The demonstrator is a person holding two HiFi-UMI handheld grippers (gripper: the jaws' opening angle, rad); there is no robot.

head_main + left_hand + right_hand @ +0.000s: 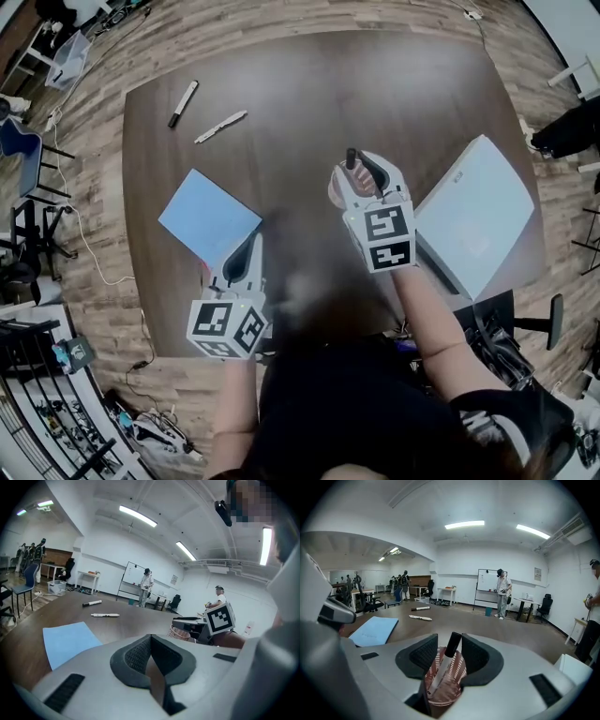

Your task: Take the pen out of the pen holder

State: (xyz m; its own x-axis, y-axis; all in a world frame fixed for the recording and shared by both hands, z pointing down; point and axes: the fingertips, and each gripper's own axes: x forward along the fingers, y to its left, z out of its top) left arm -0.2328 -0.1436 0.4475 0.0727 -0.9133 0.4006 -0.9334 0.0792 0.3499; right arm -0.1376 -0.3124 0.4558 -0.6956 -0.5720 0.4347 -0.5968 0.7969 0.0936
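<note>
A pink mesh pen holder (337, 190) stands on the dark table (309, 94) near its middle. In it leans a white pen with a black cap (446, 660). My right gripper (450, 641) is open, with a jaw on each side of the pen's cap above the holder (443, 679); I see no firm grip. In the head view this gripper (361, 176) sits right over the holder. My left gripper (150, 641) is shut on nothing and hovers at the near left (246, 255), beside a blue notebook (208, 228).
Two loose pens lie at the far left of the table, a black-capped one (183, 103) and a white one (221, 127). A white flat case (473, 214) rests at the right edge. Chairs and cables surround the table; a person (502, 592) stands by a whiteboard.
</note>
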